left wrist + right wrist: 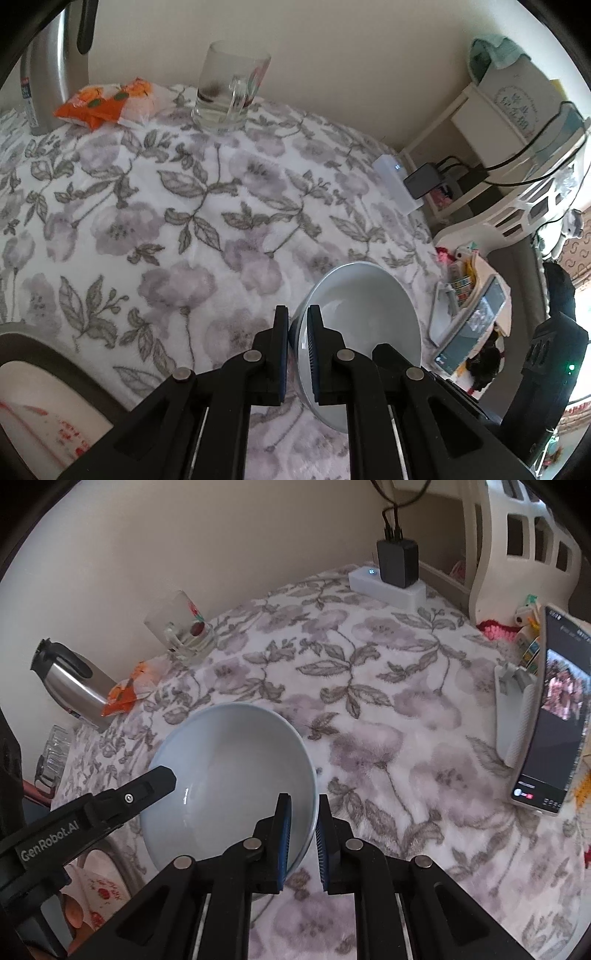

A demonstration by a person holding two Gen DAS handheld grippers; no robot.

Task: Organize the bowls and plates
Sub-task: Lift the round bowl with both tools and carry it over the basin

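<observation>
A pale blue bowl [364, 314] [229, 760] hangs tilted just above the floral tablecloth [155, 206], held by both grippers at opposite sides of its rim. My left gripper [297, 332] is shut on the rim's left edge, one pad inside the bowl and one outside. My right gripper [303, 823] is shut on the rim's right edge in the same way. In the right wrist view one of the left gripper's fingers [147, 790] reaches over the bowl's left rim. A dark-rimmed dish with a red pattern [40, 402] [99, 886] lies at the lower left.
At the back by the wall stand a glass mug [227, 88] [183, 635], a steel flask [44, 77] [74, 683] and an orange snack packet [107, 101]. A white power strip with a black charger [388, 579] lies far right, and a phone on a stand [554, 720] at the right edge.
</observation>
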